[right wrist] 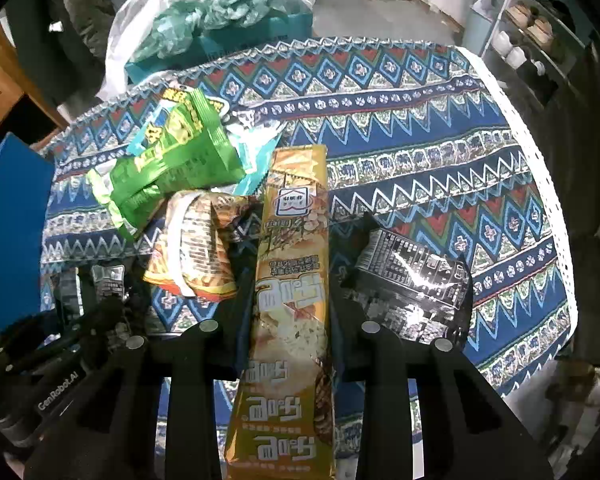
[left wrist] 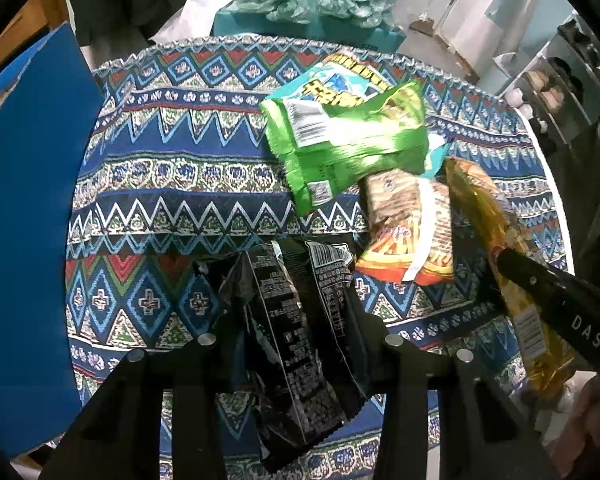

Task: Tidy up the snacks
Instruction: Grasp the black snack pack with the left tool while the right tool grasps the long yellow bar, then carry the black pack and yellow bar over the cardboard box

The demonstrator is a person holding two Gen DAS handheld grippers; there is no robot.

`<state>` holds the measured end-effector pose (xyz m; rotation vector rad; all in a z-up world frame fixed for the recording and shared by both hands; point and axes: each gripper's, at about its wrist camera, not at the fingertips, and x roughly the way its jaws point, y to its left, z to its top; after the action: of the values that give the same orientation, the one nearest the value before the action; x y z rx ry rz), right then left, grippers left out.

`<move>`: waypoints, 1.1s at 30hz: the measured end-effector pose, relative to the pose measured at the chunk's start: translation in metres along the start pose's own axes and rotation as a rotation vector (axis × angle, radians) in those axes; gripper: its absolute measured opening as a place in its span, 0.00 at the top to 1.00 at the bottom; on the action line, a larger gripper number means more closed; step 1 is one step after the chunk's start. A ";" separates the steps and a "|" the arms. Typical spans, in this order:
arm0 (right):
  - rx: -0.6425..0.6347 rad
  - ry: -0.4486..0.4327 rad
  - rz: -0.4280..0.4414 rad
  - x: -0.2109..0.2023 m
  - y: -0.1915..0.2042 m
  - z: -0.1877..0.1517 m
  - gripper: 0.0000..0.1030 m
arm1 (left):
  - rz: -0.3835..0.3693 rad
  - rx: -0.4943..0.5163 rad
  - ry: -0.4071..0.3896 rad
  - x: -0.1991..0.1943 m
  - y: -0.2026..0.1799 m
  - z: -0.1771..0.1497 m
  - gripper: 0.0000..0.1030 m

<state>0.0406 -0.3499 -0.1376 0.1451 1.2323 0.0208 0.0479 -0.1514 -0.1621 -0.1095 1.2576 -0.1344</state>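
Observation:
My left gripper [left wrist: 296, 320] is shut on a black snack packet [left wrist: 300, 344] and holds it above the patterned tablecloth [left wrist: 160, 184]. My right gripper [right wrist: 288, 312] is shut on a long yellow snack packet [right wrist: 292, 280], also seen at the right of the left wrist view [left wrist: 500, 248]. Green snack packets [left wrist: 348, 140] lie piled in the middle, seen too in the right wrist view [right wrist: 172, 160]. An orange-brown packet [left wrist: 412, 228] lies beside them, also in the right wrist view [right wrist: 196, 244]. Another black packet [right wrist: 416, 288] lies on the cloth right of my right gripper.
A blue panel [left wrist: 24, 220] stands at the table's left edge. A teal box [left wrist: 308, 24] with plastic bags sits beyond the far edge. Shelves with small items [right wrist: 532, 32] stand at the far right. The left gripper's body [right wrist: 52, 364] shows at lower left.

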 end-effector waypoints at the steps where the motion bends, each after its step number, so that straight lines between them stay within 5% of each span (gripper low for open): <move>1: 0.000 -0.008 0.002 -0.002 -0.001 0.000 0.71 | -0.002 0.001 -0.009 -0.005 0.002 0.000 0.60; 23: -0.050 -0.171 0.078 -0.057 0.028 0.011 0.71 | -0.081 -0.007 -0.180 -0.085 0.008 0.014 0.60; 33: -0.112 -0.217 0.112 -0.079 0.063 0.017 0.71 | -0.043 -0.017 -0.252 -0.118 0.029 0.019 0.60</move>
<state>0.0346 -0.2970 -0.0506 0.1148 1.0026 0.1669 0.0313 -0.1039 -0.0496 -0.1634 1.0056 -0.1424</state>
